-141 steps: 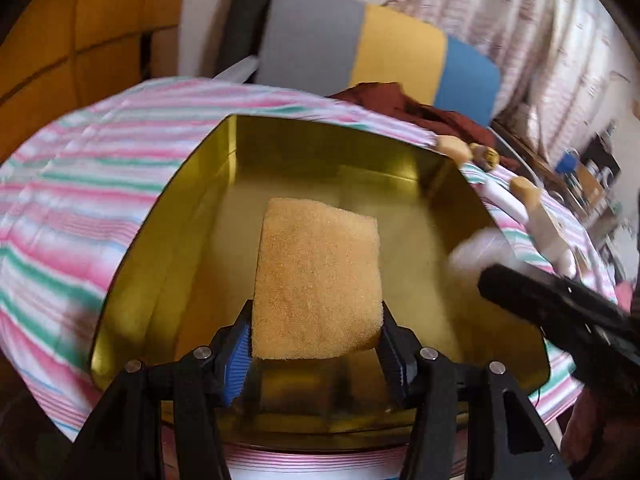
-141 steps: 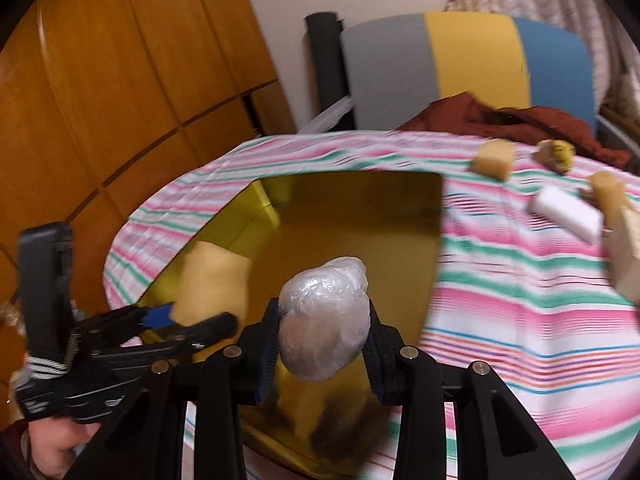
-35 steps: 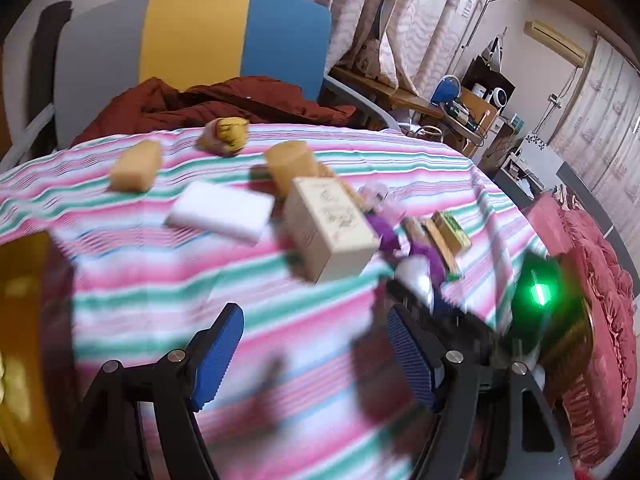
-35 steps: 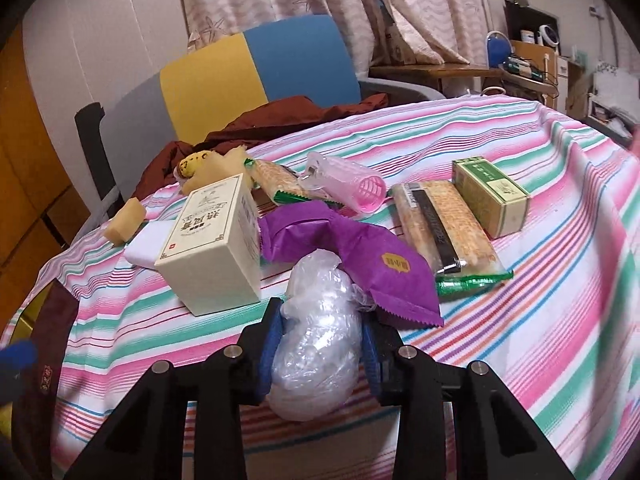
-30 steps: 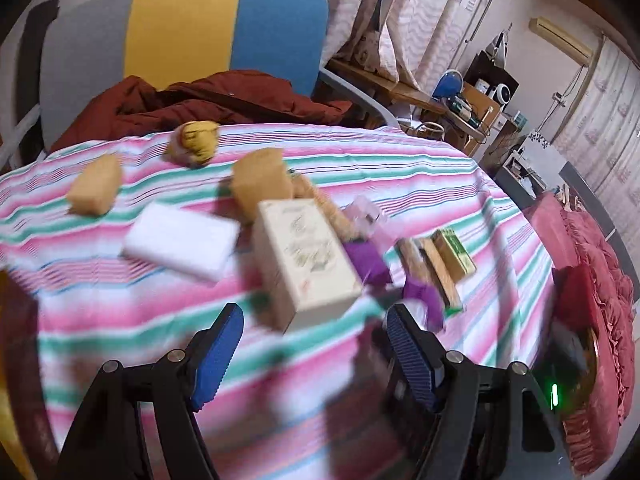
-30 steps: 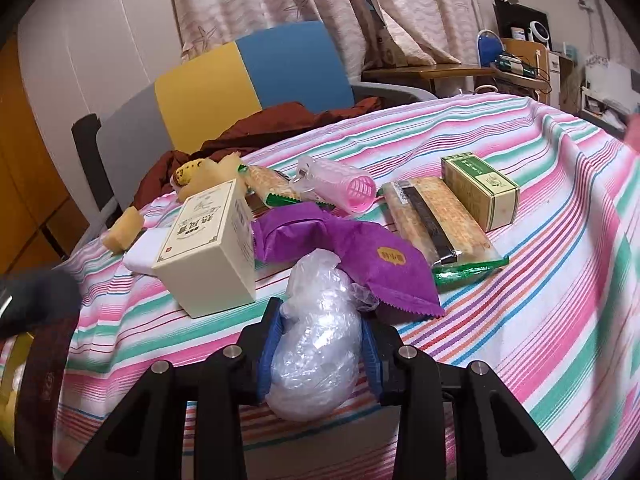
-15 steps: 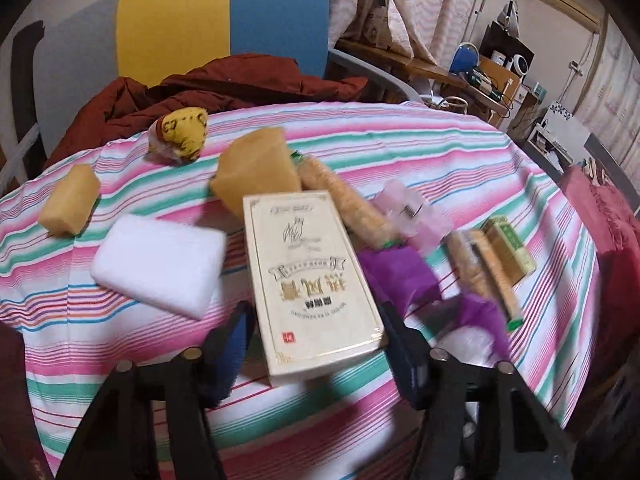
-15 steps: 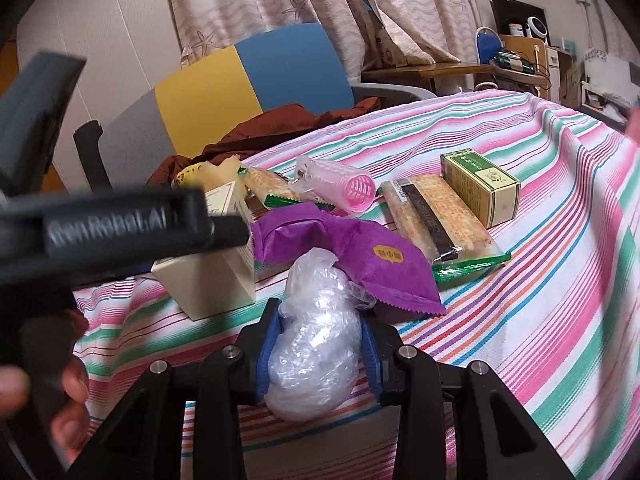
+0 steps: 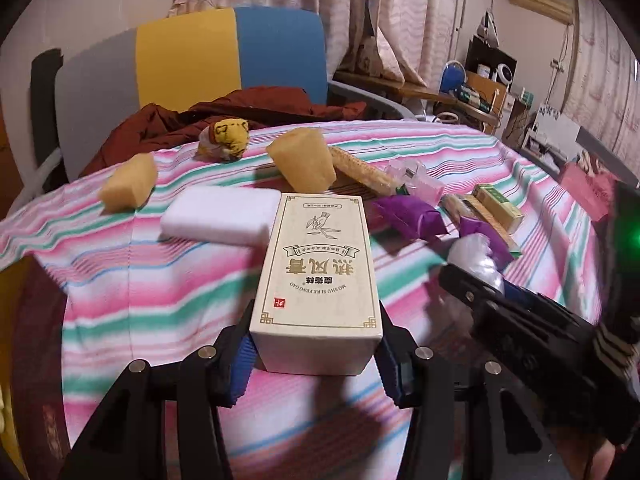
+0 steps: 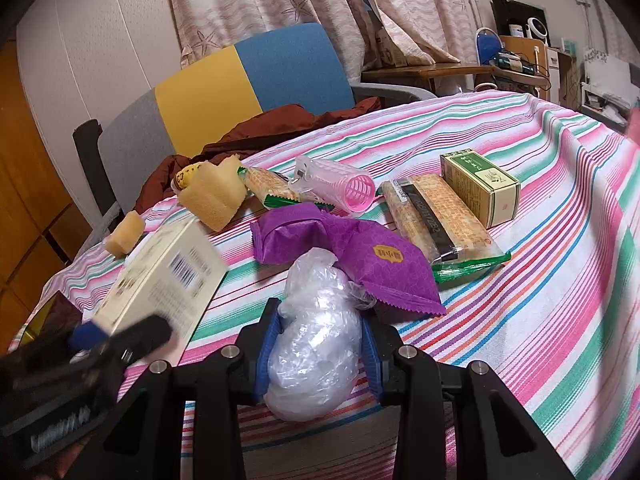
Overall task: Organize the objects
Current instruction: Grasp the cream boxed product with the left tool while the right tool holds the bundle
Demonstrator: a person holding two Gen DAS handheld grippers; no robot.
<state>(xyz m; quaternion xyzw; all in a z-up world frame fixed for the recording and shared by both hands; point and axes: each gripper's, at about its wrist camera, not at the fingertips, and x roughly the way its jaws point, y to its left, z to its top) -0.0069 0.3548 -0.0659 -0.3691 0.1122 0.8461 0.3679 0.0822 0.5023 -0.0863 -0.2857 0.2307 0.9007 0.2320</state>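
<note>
A cream carton (image 9: 318,276) with gold trim stands between the fingers of the left gripper (image 9: 316,354), on a desk (image 9: 132,280) under a pink, green and white striped cloth. Just beyond the carton lie a white foam block (image 9: 220,218) and a tan sponge wedge (image 9: 302,164); farther left sits a smaller sponge (image 9: 128,184), and a yellow-patterned bundle (image 9: 226,138) rests near the far edge. To the right of the fingers, a purple wrapper (image 10: 348,252), a pink hair roller (image 10: 336,188), a long cracker packet (image 10: 436,220) and a small green box (image 10: 480,188) crowd the cloth, closing in that side. A brown garment (image 9: 240,114) is draped over a grey, yellow and blue chair (image 9: 188,60) behind the desk.

In the right wrist view the carton shows tilted and blurred, its print unreadable, with the left gripper only a dark smear at the lower left. A yellow edge at the left border of the left wrist view is cut off.

The left fingers have just been closing and now flank the carton's lower sides; whether the blue pads (image 9: 242,364) press on it cannot be told. The right gripper (image 10: 316,350) has its fingers pinched on a crumpled clear plastic bundle (image 10: 316,344).
</note>
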